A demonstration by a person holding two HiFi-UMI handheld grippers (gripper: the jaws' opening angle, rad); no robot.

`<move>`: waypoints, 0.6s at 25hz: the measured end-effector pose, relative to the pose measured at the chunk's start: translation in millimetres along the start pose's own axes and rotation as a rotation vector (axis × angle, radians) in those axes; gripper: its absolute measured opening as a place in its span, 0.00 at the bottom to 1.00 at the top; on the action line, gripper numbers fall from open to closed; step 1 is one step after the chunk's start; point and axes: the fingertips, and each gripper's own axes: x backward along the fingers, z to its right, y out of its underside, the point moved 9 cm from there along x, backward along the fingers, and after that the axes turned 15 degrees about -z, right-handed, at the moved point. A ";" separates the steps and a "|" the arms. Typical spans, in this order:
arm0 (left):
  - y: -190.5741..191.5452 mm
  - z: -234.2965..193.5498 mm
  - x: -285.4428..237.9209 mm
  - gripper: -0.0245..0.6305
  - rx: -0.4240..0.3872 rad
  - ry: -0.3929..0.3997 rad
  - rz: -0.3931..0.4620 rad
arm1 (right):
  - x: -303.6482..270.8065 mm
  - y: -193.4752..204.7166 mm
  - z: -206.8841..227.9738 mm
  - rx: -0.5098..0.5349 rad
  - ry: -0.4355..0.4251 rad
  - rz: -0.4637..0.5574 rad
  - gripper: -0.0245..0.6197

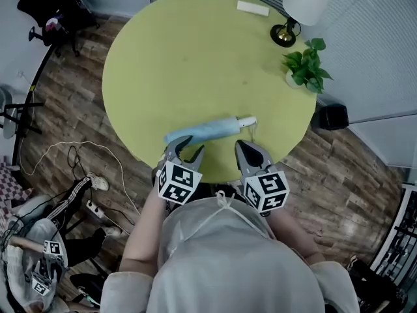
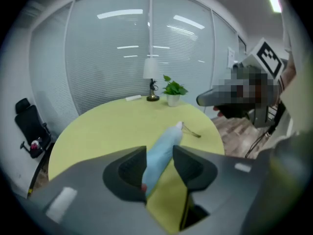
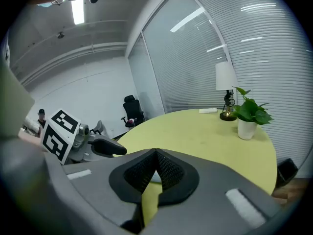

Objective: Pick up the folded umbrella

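Umbrella [image 1: 208, 130] one, lamp [image 1: 305, 2] one, plant [image 1: 306, 67] one, table [image 1: 195, 57] one

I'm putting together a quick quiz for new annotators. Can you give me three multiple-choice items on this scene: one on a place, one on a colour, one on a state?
1. Where does the folded umbrella lie?
A) on the table, near the edge closest to the person
B) hanging from a hook
C) inside a bag

2. What colour is the umbrella?
A) red
B) light blue
C) black

3. How do the left gripper's jaws stand?
A) shut together
B) clamped on a cup
C) apart, with the umbrella between them

Answers:
1 A: the head view shows it lying on the table's near side.
2 B: the head view and the left gripper view both show pale blue fabric.
3 C: the left gripper view shows the jaws apart, with the umbrella running through the gap.
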 end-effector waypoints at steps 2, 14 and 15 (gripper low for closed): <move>-4.2 -6.6 -16.6 0.36 -0.085 0.033 -0.051 | -6.5 -0.3 3.1 -0.028 0.011 -0.013 0.04; -24.8 -15.9 -121.3 0.69 -0.436 0.176 -0.412 | -25.6 -4.2 26.8 -0.105 0.073 -0.060 0.04; -25.4 -14.9 -127.8 0.69 -0.458 0.193 -0.436 | -26.5 -3.1 28.4 -0.110 0.076 -0.066 0.04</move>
